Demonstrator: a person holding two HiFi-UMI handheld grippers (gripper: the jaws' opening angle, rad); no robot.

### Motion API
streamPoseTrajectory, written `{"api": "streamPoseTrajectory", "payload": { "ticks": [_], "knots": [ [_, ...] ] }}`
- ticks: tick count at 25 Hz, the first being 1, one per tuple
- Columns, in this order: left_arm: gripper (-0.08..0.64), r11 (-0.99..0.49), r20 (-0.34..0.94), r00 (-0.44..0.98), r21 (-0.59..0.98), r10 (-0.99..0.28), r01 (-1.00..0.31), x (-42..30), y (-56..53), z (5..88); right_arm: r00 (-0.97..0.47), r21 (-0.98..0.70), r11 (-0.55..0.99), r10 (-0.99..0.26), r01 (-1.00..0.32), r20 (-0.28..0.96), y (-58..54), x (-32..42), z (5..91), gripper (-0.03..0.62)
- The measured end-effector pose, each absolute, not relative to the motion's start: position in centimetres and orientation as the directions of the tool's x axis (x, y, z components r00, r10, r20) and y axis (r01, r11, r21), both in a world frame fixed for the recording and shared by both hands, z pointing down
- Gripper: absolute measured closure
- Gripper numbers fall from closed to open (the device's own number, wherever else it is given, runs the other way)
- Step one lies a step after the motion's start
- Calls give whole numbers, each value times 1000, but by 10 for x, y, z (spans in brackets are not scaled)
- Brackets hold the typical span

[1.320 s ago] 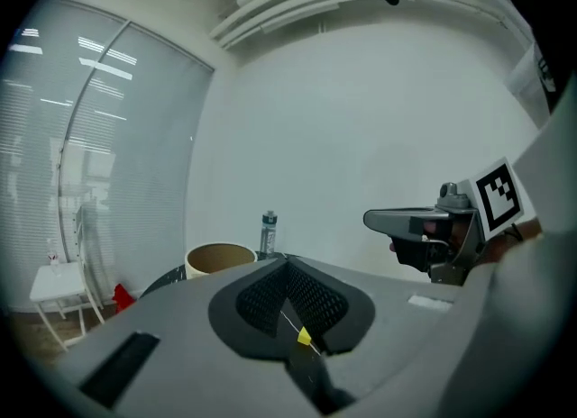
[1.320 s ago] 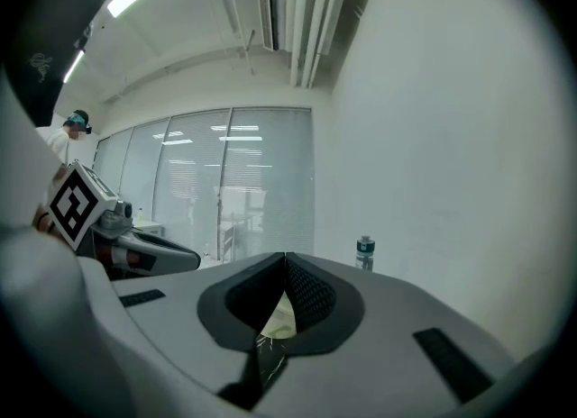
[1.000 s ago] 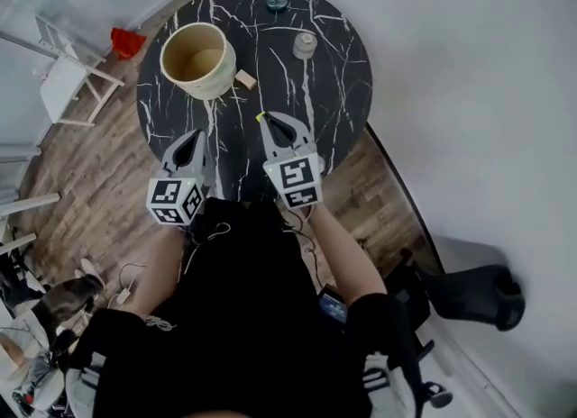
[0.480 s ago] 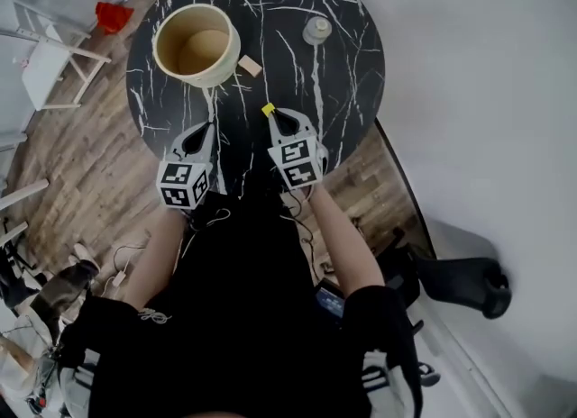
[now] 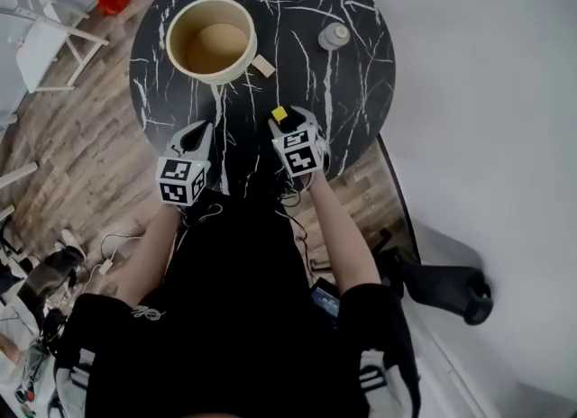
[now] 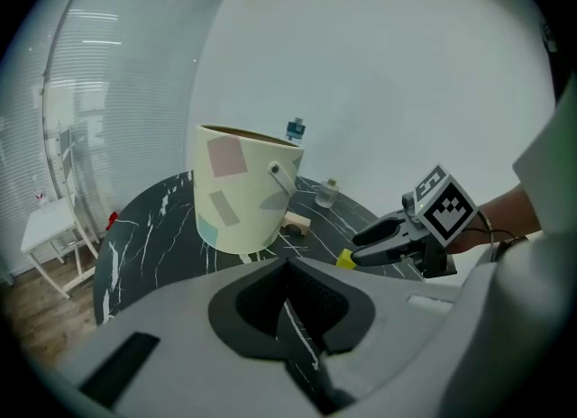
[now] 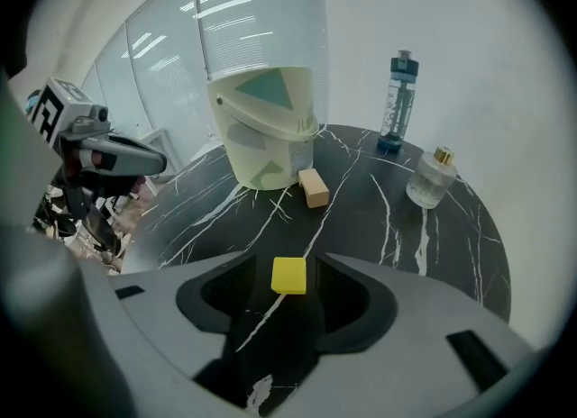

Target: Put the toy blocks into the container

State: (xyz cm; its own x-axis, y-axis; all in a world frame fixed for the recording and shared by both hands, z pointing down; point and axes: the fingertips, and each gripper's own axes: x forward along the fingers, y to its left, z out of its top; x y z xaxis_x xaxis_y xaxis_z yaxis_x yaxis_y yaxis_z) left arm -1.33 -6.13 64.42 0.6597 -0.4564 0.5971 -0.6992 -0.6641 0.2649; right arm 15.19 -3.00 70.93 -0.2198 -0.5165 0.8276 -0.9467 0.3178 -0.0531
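The right gripper (image 5: pixel 287 122) has its jaws opening around the yellow block (image 7: pixel 289 276), which sits ungripped on the table (image 5: pixel 361 65), well short of the container (image 7: pixel 266 128); the left gripper (image 5: pixel 195 133) hangs closed and empty. Close off-centre and that block could twist or skid away; the wooden block (image 7: pixel 314 187) waits beside the container.

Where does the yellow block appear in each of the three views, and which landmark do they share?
Head view: yellow block in the upper middle, at the right gripper's tips.
Left gripper view: right of centre, low, beside that gripper's tips.
Right gripper view: bottom centre, loose between its opening fingers.
Shared landmark: the cream container, beyond the block in every view.
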Motion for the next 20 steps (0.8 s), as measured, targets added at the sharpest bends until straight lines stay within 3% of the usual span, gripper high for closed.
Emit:
{"api": "streamPoseTrajectory", "payload": {
  "ticks": [2,6,8,20],
  "knots": [
    [561,-648,601,648,266,-468,-714,-23,-65,646,-222,-62,324,-485,-944,846,-31,148,719,364],
    [561,-613,605,626,270,-491,-742,-41,-73,649,-188,-44,316,-440,-948,878,-32,145,735,354],
    [561,-602,605,620,272,-499,-751,-47,-75,650,-177,-35,327,-416,-944,892,-30,143,741,456],
    [561,-532,598,578,278,-555,-799,-81,-80,648,-360,-129,487,-419,-864,834,-41,49,719,460]
  ]
}}
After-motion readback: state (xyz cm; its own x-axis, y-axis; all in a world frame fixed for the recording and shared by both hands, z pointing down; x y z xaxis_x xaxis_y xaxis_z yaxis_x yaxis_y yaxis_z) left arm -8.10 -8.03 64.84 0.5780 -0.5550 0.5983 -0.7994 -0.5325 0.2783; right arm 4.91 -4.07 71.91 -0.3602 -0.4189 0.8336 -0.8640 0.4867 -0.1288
